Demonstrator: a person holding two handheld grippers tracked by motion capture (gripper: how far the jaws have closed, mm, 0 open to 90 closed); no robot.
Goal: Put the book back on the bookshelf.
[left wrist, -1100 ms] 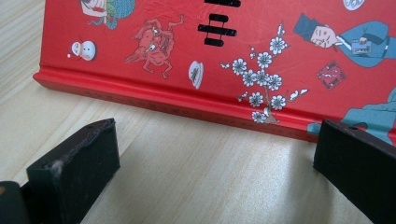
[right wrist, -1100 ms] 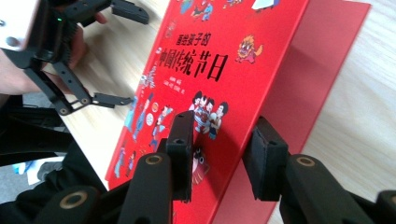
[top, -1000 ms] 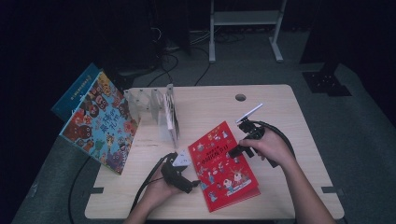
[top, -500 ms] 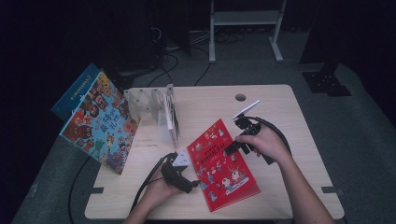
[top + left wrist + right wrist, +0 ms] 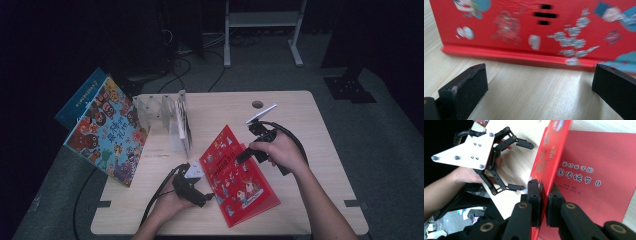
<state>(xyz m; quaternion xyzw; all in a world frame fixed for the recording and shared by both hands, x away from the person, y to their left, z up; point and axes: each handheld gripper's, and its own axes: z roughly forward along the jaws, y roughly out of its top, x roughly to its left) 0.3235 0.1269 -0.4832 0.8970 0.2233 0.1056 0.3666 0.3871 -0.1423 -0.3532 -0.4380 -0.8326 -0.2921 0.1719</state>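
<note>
Clear acrylic book rack (image 5: 165, 117) stands far-left on the table (image 5: 300, 120), w/ two colourful picture books (image 5: 107, 132) leaning off the left edge beside it. One red book (image 5: 239, 176) near-centre, cartoon figures on its cover, front cover lifted. Right gripper (image 5: 543, 195) has just been closing, now pinching that cover's edge. Left gripper (image 5: 210, 196) just left of the red book, jaws spread, nothing between them

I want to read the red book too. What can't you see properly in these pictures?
- Red book: left gripper view, print blurred, top cut off by the edge.
- Page under the lifted cover: right gripper view, the cover hides part.
- Blue book: high view, the colourful book covers it.
</note>
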